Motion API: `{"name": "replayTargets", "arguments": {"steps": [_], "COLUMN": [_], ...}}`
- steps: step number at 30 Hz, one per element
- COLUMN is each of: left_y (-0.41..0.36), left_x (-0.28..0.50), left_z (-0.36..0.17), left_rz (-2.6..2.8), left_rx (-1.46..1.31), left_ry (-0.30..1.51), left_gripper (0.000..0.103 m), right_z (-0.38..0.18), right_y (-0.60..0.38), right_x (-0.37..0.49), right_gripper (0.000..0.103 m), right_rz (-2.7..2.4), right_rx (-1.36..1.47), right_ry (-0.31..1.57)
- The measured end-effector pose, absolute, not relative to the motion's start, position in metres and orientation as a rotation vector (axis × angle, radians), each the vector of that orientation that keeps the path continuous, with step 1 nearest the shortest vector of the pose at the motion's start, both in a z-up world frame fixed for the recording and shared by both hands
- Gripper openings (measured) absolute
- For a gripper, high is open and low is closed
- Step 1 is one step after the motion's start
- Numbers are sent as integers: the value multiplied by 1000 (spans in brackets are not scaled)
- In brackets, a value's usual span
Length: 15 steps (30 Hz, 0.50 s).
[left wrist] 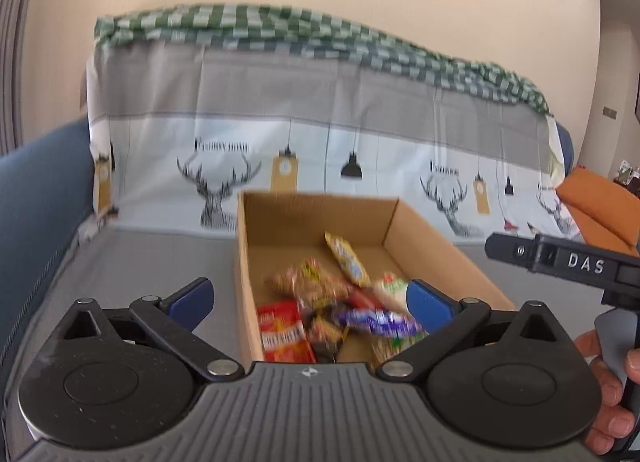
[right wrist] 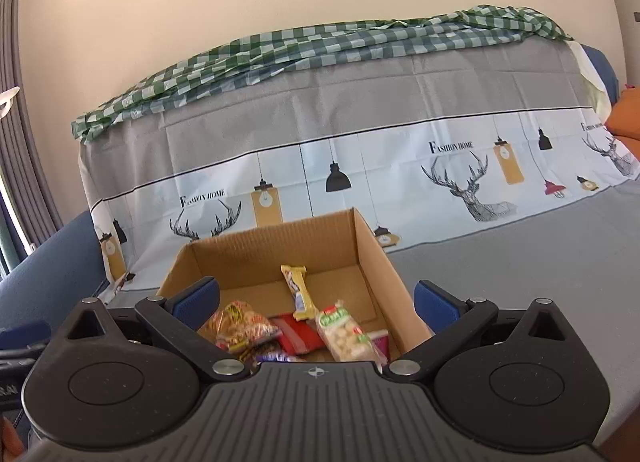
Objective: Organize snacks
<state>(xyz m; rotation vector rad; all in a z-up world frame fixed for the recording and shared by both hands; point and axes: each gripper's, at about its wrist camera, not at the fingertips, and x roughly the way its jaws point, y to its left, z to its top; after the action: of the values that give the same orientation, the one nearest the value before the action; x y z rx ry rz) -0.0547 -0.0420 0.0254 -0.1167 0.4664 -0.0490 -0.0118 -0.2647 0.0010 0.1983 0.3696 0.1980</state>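
Note:
An open cardboard box [left wrist: 424, 230] [right wrist: 376, 250] stands on a grey cloth-covered sofa seat. Several snack packets lie inside it: a yellow bar [left wrist: 348, 260] [right wrist: 298, 292], a red packet [left wrist: 284, 332], a purple wrapper [left wrist: 380, 320], a clear bag of brown snacks [right wrist: 244, 322] and a green-labelled bag of pale puffs [right wrist: 346, 332]. My left gripper [left wrist: 310, 302] is open and empty, just above the box's near end. My right gripper [right wrist: 316, 300] is open and empty, also above the near end. The right gripper's body [left wrist: 568, 260] shows at the right of the left wrist view.
The sofa back [right wrist: 360, 110] behind the box is draped in grey deer-print cloth with a green checked cloth [right wrist: 304, 50] on top. A blue armrest [left wrist: 36, 190] is at left, an orange cushion [left wrist: 600, 202] at right. Grey seat [right wrist: 520, 254] lies right of the box.

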Motion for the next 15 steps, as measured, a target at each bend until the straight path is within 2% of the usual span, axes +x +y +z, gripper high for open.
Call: {"name": "replayTargets", "arguments": {"steps": [8,15], "left_y": [-40,-33], "left_x": [-39,-29], "left_z": [1,5], "left_rz": [-1,0], "left_rx": [-150,-196], "left_ry": [645,654], "left_gripper": [103,102], "right_z": [-10,-18], "right_y": [-252,-248], "right_x": [-25,-12], "right_gripper": [102,102], "right_rz": [186,180], "right_rx": [37,25], "right_ry": [416,474]}}
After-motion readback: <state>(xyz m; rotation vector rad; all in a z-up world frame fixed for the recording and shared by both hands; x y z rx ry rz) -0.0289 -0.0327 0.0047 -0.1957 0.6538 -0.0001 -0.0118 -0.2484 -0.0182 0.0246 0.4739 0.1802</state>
